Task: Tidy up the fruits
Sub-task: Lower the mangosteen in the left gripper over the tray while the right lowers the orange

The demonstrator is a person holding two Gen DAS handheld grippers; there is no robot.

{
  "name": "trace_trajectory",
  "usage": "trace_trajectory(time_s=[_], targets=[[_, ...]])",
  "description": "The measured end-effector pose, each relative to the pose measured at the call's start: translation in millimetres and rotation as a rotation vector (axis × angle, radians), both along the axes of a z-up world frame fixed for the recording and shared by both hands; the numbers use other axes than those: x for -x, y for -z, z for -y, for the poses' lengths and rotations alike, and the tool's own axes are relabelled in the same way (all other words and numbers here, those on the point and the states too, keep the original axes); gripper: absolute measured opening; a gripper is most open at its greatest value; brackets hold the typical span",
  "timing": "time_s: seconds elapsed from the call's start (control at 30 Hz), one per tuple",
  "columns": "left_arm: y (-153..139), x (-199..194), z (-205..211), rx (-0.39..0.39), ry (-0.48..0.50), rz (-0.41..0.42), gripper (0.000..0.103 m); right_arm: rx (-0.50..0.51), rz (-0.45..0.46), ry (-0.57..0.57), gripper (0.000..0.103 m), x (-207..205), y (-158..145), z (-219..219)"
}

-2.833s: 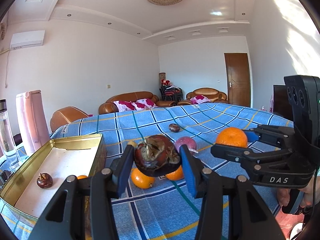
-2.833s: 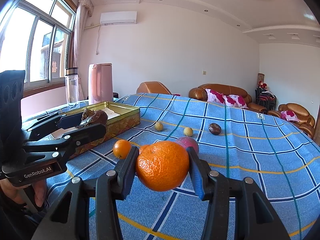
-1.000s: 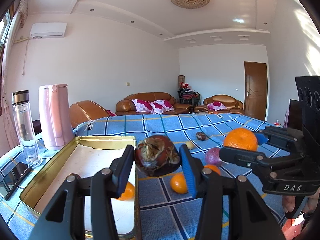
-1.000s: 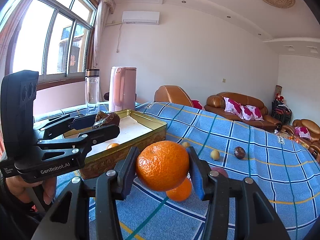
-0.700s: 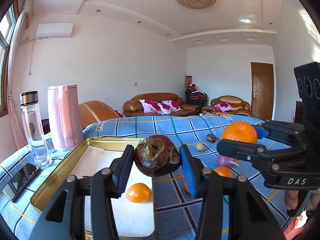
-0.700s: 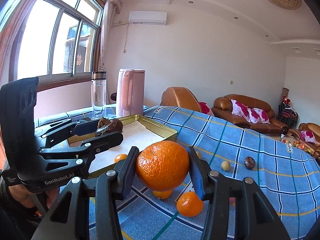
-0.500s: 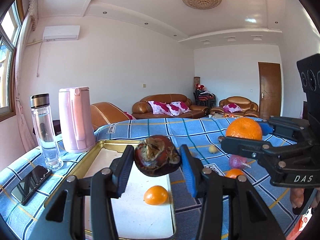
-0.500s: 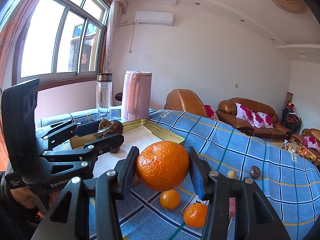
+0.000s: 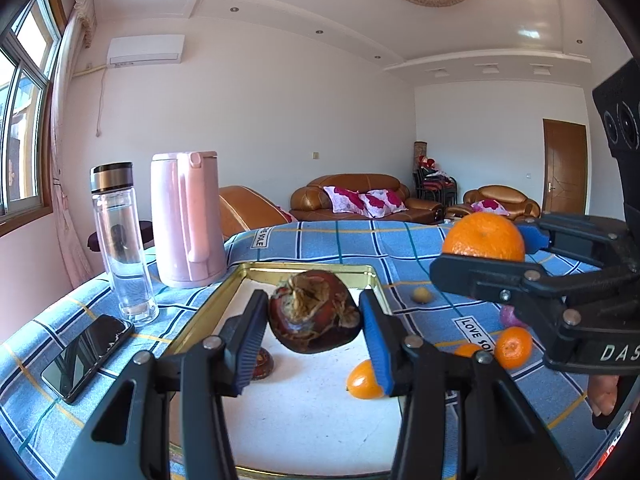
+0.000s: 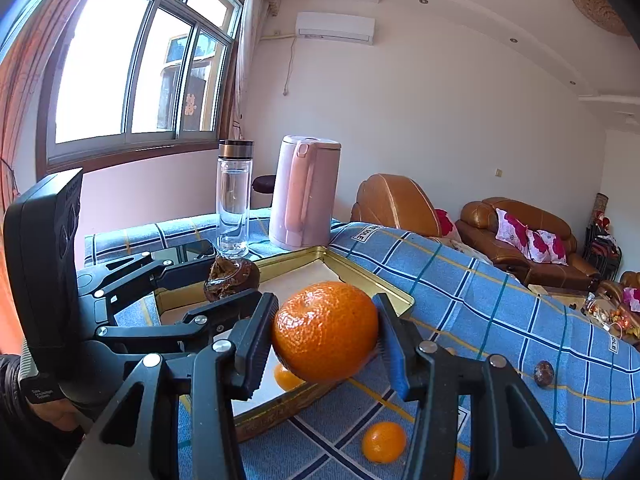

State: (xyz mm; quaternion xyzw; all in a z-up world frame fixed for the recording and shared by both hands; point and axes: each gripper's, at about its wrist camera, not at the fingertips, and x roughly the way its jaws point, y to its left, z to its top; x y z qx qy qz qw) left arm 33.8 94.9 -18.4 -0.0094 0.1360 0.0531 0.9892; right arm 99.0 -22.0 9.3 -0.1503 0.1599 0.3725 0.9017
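So the sorting is partly done. The gold tin tray (image 9: 362, 270) already has a small orange (image 9: 362, 380) sitting on its white floor and a little dark fruit (image 9: 262, 364) tucked near the left side. Left to go, out on the blue checked cloth (image 9: 340, 240) to the right of the tray: two small oranges (image 9: 513, 346), a purple fruit (image 9: 508, 316), a small yellowish one (image 9: 422, 295), and a dark one (image 10: 544, 373) farther off. So I'd guess roughly a third in, not counting the two in the air.

Both hands are loaded. The left gripper (image 9: 314, 320) has its fingers clamped on a dark reddish-brown fruit (image 9: 314, 318) with a dried-up top, and it hangs right over the tray's middle, tilted slightly down. Looks ready to drop, I'd say.

The right gripper (image 10: 326, 334) squeezes a big orange (image 10: 326, 332) between its pads. It sits just right of the left one, over the tray's near right edge, also pointing a bit down. The fruit is clear of the tray, not touching anything.

A pink kettle (image 9: 186, 220), a glass bottle (image 9: 120, 240) and a phone (image 9: 86, 356) sit to the tray's left.
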Motion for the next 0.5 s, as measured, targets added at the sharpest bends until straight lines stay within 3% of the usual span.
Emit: trace_trajectory(time_s=[0.5], targets=[[10, -11, -38, 0.005, -0.087, -0.087, 0.048, 0.058, -0.048, -0.051, 0.050, -11, 21, -50]])
